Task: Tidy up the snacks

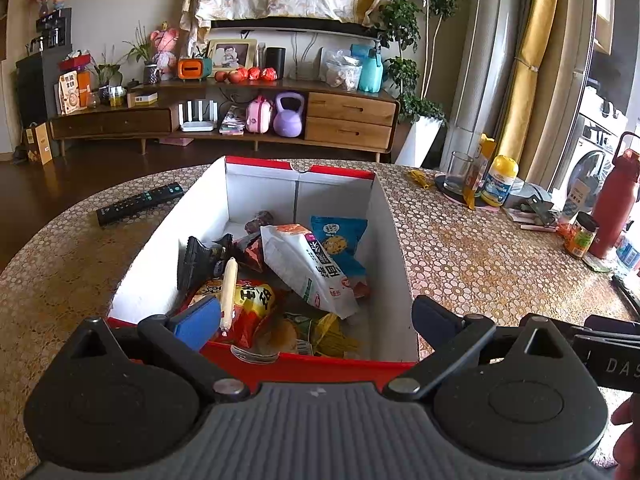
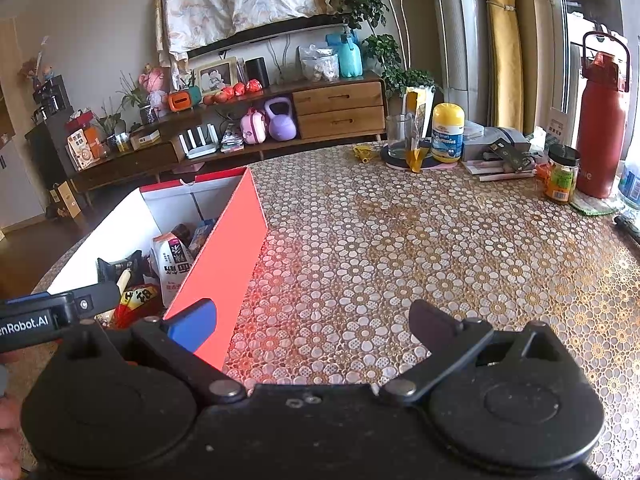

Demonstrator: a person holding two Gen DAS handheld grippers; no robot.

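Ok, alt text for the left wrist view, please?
Open left gripper hovers at the near edge of a red-and-white box holding snack packets, including a white bag and a sausage stick. A remote lies on the table.

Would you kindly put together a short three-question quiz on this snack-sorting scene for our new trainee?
1. True or false: both grippers, left and right, are open and hold nothing.
2. Which lies on the table left of the box? A) remote B) glass C) red bottle
3. Fill in: the white sausage stick lies inside the ____.

Key
1. True: the jaws of each stand wide apart with nothing between them.
2. A: the remote lies left of the box; the glass and red bottle stand to its right.
3. box
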